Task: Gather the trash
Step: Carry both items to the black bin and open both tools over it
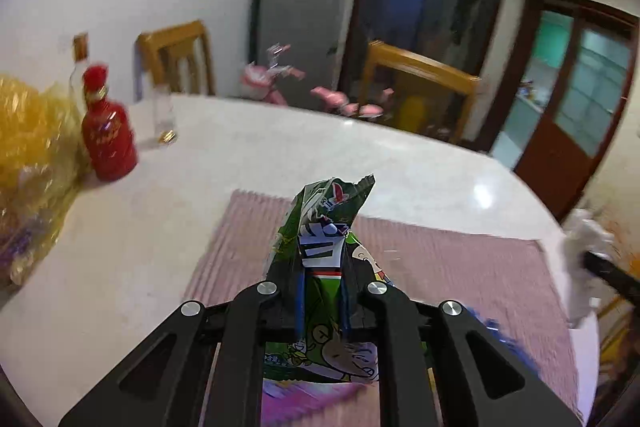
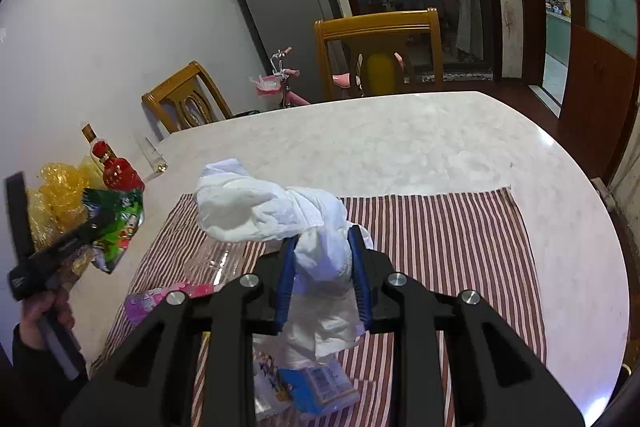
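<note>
My left gripper [image 1: 322,267] is shut on a green snack wrapper [image 1: 328,223] and holds it above the striped placemat [image 1: 460,263]. It also shows at the left of the right wrist view [image 2: 96,219] with the wrapper [image 2: 120,227] in it. My right gripper [image 2: 322,243] is shut on a crumpled white tissue [image 2: 264,207], lifted above the placemat [image 2: 440,227]. The tissue shows at the right edge of the left wrist view [image 1: 584,251]. On the mat lie a clear plastic piece [image 2: 216,259], a pink wrapper [image 2: 148,303] and a blue packet [image 2: 316,383].
A red bottle [image 1: 108,135], a clear glass [image 1: 162,119] and a yellow plastic bag [image 1: 28,155] stand at the left of the white table [image 1: 280,155]. Wooden chairs [image 2: 380,47] and a pink bicycle [image 2: 280,83] stand behind it.
</note>
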Motion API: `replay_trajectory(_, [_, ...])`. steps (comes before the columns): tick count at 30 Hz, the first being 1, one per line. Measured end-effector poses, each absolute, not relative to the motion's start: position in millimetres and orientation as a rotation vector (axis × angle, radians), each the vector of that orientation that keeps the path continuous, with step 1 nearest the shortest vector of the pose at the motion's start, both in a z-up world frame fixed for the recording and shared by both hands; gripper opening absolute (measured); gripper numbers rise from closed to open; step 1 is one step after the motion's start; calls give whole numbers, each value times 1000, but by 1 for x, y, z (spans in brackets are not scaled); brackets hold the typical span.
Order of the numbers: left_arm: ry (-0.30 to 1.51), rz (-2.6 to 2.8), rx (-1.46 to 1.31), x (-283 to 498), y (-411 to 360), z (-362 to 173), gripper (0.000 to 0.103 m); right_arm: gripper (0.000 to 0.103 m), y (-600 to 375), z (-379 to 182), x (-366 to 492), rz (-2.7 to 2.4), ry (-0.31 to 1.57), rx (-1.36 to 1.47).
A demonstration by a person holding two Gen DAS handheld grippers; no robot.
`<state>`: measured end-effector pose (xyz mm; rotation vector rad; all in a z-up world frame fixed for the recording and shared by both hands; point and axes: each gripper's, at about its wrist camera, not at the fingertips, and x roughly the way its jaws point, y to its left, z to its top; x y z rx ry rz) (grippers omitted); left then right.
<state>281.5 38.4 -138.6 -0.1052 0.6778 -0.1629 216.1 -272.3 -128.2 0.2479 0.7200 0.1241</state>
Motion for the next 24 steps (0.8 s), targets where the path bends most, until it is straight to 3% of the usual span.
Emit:
replay_trajectory(7, [600,-411,-26,228,-50,-97,12,26,-317,-110,159,32,655,311])
replay_trajectory(14, [570,-676,28,174,-168,-87,12,26,-424,-102,45,-275,601,364])
replay_trajectory(24, [640,-1050,165,71,-331,-119,12,26,-568,-186,-96,-734,703,546])
